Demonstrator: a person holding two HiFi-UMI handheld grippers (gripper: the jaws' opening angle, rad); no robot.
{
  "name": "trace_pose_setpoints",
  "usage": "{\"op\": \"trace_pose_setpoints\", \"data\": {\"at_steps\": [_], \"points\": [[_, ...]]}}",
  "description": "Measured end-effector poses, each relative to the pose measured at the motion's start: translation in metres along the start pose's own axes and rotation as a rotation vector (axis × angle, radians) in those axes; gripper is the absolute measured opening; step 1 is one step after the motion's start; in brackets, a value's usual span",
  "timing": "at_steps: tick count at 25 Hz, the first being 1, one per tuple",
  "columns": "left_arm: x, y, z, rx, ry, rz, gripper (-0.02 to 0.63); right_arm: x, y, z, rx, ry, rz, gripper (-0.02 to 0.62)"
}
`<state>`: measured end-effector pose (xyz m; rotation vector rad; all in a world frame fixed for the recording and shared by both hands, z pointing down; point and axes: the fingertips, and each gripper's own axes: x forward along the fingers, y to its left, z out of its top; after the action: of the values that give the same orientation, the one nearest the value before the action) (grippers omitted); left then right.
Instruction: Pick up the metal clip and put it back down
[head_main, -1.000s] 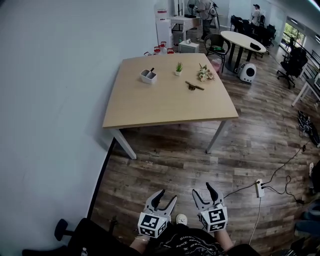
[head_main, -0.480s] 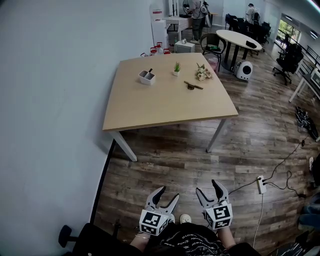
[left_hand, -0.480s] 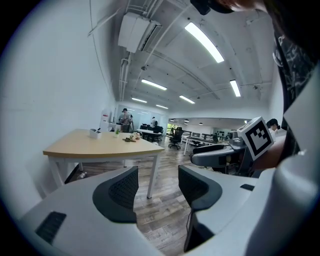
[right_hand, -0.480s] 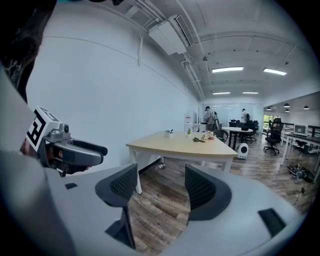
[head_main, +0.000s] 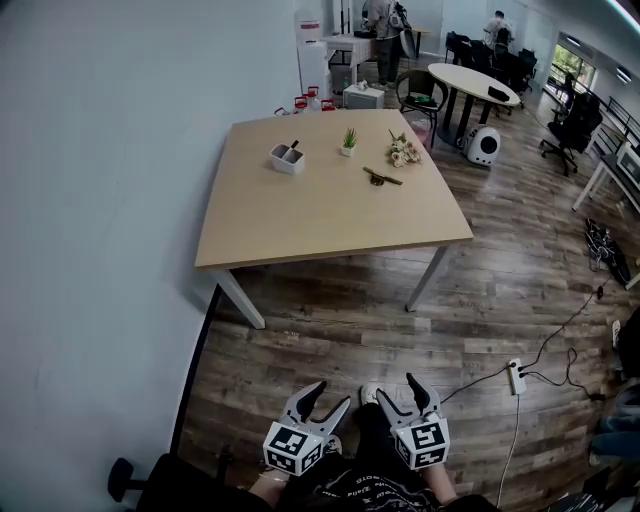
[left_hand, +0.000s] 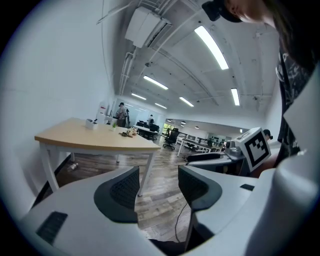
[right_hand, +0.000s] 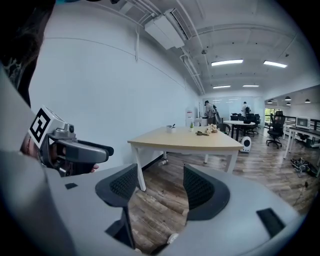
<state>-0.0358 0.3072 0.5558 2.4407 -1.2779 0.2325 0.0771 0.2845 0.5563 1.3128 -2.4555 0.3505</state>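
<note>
While the metal clip (head_main: 377, 178) lies on the far right part of the wood table (head_main: 330, 215), both grippers hang well apart from it, close to the person's body. The clip looks small and dark from here, and it is too far off to see well.

Just behind the clip stand a little green plant (head_main: 348, 140) and a bunch of flowers (head_main: 405, 151). A white box (head_main: 286, 157) sits to the left of them. The near half of the table top is bare. A wide strip of wood floor (head_main: 330, 320) lies between the table and the grippers. A white power strip (head_main: 517, 377) with its cord lies on the floor to the right. A blue-white wall (head_main: 100, 200) runs along the left side. Past the table is a round table (head_main: 470, 83) with dark chairs.

The left gripper (head_main: 330, 397) is held low over the floor and points at the table. Its jaws are spread wide, and only floor shows between them. The right gripper (head_main: 398, 388) is just beside it and points the same way. Its jaws are spread wide too, with nothing in them.
</note>
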Motion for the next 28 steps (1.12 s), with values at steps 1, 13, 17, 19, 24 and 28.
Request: {"op": "trace_pose_setpoints", "data": {"at_steps": [1, 13, 17, 19, 24, 28], "points": [[0.007, 0.004, 0.003, -0.022, -0.009, -0.002, 0.242, 0.007, -0.005, 0.001, -0.003, 0.001, 0.007, 0.296], [0.118, 0.048, 0.053, -0.01, -0.017, 0.095, 0.242, 0.097, -0.115, 0.055, -0.036, -0.019, 0.055, 0.296], [0.152, 0.06, 0.07, -0.006, -0.021, 0.118, 0.242, 0.121, -0.143, 0.07, -0.056, -0.008, 0.083, 0.296], [0.168, 0.063, 0.072, -0.012, -0.011, 0.122, 0.242, 0.127, -0.152, 0.071, -0.06, 0.002, 0.103, 0.296], [0.211, 0.056, 0.081, 0.004, 0.0, 0.104, 0.242, 0.139, -0.187, 0.069, -0.042, 0.023, 0.115, 0.295], [0.24, 0.056, 0.085, 0.002, 0.006, 0.111, 0.242, 0.151, -0.213, 0.071, -0.05, 0.03, 0.125, 0.295]]}}
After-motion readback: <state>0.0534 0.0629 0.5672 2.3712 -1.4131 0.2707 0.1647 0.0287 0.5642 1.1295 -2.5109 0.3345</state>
